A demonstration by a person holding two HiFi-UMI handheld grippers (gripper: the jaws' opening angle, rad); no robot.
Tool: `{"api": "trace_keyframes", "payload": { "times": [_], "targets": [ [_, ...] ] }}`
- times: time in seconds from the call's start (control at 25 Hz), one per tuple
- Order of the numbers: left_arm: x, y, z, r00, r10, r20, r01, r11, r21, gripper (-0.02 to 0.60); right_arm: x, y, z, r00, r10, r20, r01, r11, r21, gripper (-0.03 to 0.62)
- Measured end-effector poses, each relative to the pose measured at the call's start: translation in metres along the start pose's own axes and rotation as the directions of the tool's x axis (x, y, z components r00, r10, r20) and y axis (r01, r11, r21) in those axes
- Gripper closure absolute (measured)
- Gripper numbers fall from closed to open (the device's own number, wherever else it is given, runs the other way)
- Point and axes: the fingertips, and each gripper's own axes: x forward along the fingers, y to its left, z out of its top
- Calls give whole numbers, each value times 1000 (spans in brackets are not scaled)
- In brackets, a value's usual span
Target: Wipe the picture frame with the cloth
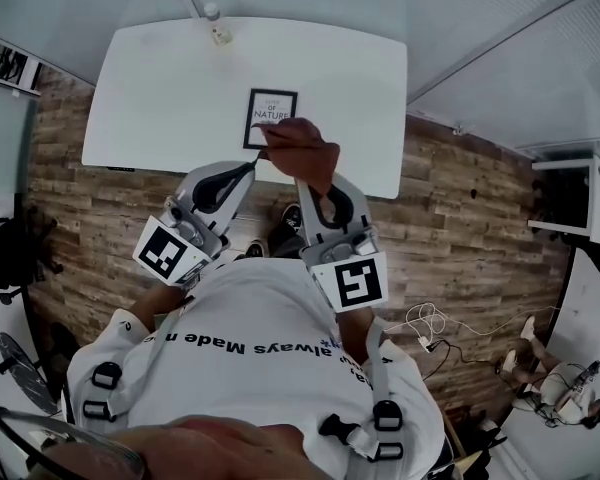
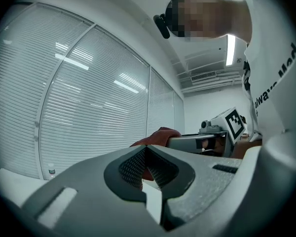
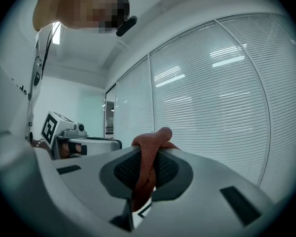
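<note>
Right gripper point(image 3: 148, 152) is pinching the rust-red cloth point(image 3: 162, 134) in a bunch, hanging it just over the near edge of the picture frame point(image 1: 271, 118), which is lying face up on the white table point(image 1: 150, 98). Left gripper point(image 2: 146, 149) is pressed together, empty. Cloth is reading as soft and limp; frame is likely light, prone to sliding, best steadied at an edge.

On the worktop point(image 1: 160, 108), the picture frame point(image 1: 270, 116) lies near the front edge, about midway along it. A bottle point(image 1: 218, 28) stands at the far edge, behind the frame, a little to its left and well apart from it. The cloth point(image 1: 302, 146) sits bunched over the frame's near right corner, clamped between the right gripper's point(image 1: 310, 180) jaws. The left gripper point(image 1: 254, 164) is just left of the cloth, at the frame's near edge, jaws together.
</note>
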Motion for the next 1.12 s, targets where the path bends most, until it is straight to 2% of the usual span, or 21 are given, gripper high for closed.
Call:
{"api": "trace_keyframes", "payload": {
  "times": [0.32,0.6,0.88,1.12],
  "targets": [
    [27,19,3,998,61,4,-61,998,12,580,16,-28,4,999,49,0,-49,999,-3,579],
    [33,37,-5,996,88,-12,-88,996,-20,580,35,-35,-4,997,75,-31,-74,997,14,579],
    [33,69,-9,997,81,-11,-81,996,-23,580,68,-33,-8,996,76,-50,-76,997,13,579],
    [37,114,2,998,56,13,-56,998,-14,580,116,-34,5,997,63,-38,-64,998,-20,579]
  ]
}}
